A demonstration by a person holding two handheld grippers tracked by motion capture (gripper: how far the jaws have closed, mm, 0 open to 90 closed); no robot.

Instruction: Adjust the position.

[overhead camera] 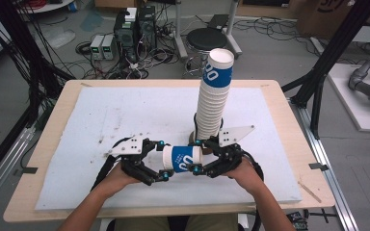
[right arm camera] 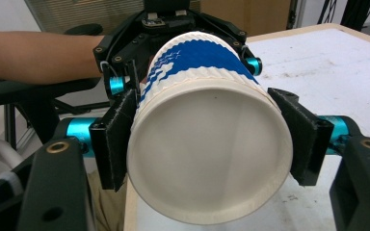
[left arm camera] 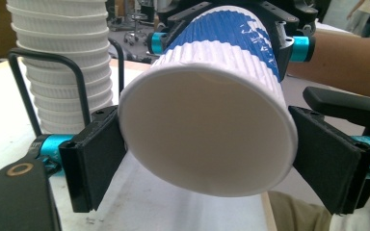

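One paper cup (overhead camera: 182, 159) held between two grippers
Left gripper (overhead camera: 163, 159) and right gripper (overhead camera: 197, 155) both clamp its ends; one tall cup stack (overhead camera: 214, 96) stands behind on the tabletop (overhead camera: 125, 115)

blue-banded paper cup (left arm camera: 212, 120) clamped between black jaws, stacked cups (left arm camera: 60, 53) behind, other gripper (left arm camera: 231, 29) holding cup's far end

— Cup (overhead camera: 182, 159) placement?
— Lying sideways near the table's (overhead camera: 43, 159) front edge, between left gripper (overhead camera: 162, 159) and right gripper (overhead camera: 196, 156), gripped at both ends.
— And the cup stack (overhead camera: 214, 94)?
— Upright just behind the right gripper, right of centre, inside a wire holder (left arm camera: 70, 72).
— Beyond the far edge?
— Stool (overhead camera: 206, 38), floor clutter.
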